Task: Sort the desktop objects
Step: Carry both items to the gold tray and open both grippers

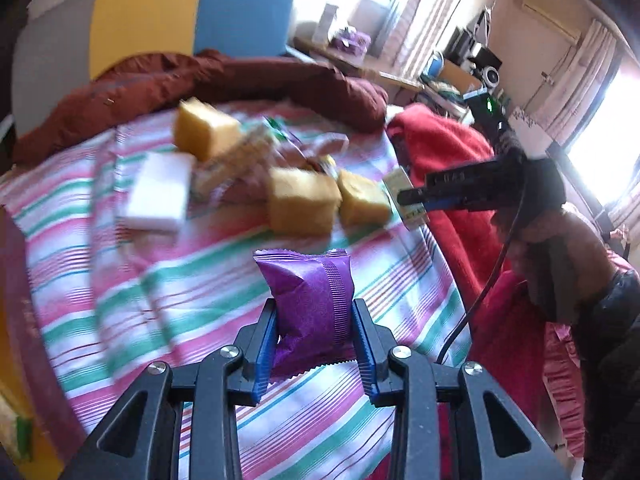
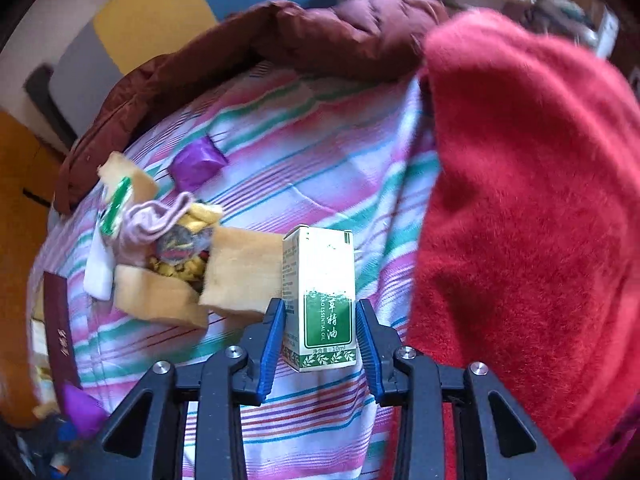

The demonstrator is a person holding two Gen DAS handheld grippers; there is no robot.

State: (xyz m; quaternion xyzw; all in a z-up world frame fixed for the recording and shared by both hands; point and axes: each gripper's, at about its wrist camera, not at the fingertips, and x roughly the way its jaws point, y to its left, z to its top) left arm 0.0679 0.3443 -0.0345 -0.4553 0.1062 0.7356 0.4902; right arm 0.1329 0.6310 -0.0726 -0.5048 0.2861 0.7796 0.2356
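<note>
Green-and-white "ESSENTIAL OIL 10ml" box clamped in right tongs; left tongs pinch purple packet.

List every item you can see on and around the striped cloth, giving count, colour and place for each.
purple packet: one, purple, in left claw
box: one, white and green, in right claw
sponge blocks: three, yellow, mid-cloth
white block: one, white, beside the pile
sock: one, lilac, on the pile
striped cloth: one, pink, green, white
jacket: one, maroon, far edge
red fabric: one, beside the cloth
left claw: black and blue
right claw: black and blue
</note>
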